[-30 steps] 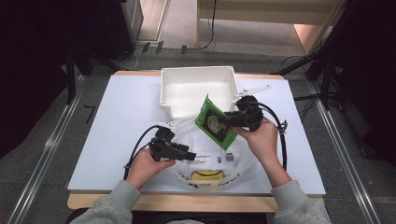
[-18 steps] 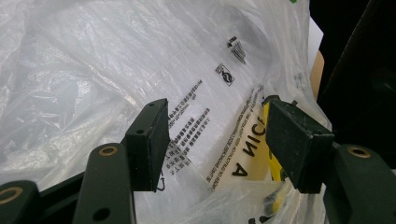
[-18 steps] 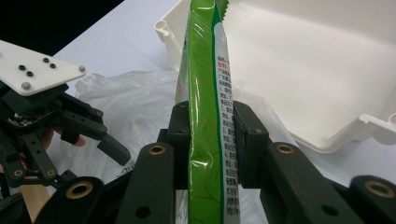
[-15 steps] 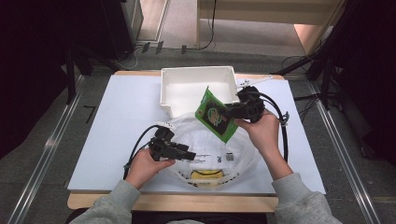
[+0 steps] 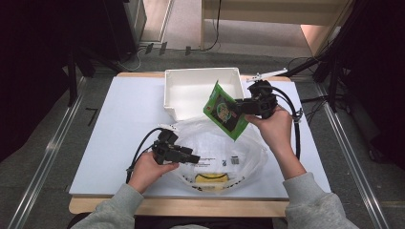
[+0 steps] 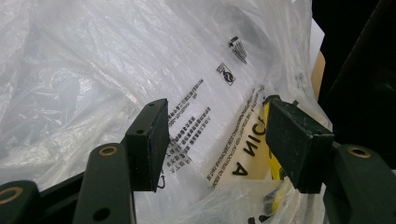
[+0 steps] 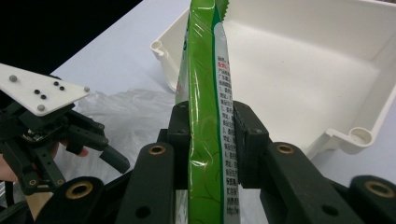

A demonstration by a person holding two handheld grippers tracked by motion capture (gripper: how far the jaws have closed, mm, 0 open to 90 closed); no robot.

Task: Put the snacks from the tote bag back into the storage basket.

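- Table [image 5: 119, 129]: wide white top with a wooden front edge, bearing everything else.
- Bag [image 5: 224, 148]: clear, crinkled plastic sprawled near the front edge, printed with black text and small logos; something yellow lying inside at the near end [image 5: 211, 178]. Seen close in the left gripper view [image 6: 93, 70], film glossy and rumpled, large black letters showing through.
- Bin [image 5: 191, 90]: white, shallow, rectangular, at the far middle of the table, just behind the bag; rounded corner posts and a bare floor visible in the right gripper view [image 7: 299, 70].
- Pouch [image 5: 223, 110]: flat green snack packet with a dark printed panel and a pale round picture on the face, held tilted in the air over the bin's near edge and the bag's far end. In the right gripper view [image 7: 205, 93], seen edge-on: glossy green film, serrated top, a white strip of small print down one side, faint gold swirls lower down.
- Right gripper [image 5: 241, 107]: clamped on the pouch, pads pressed against both faces, raised above the table at the bin's near right corner.
- Left gripper [image 5: 195, 159]: resting low at the bag's left side, jaws spread apart; in its own view [image 6: 215, 140] bag film lying across the gap, whether the pads pinch it cannot be told.
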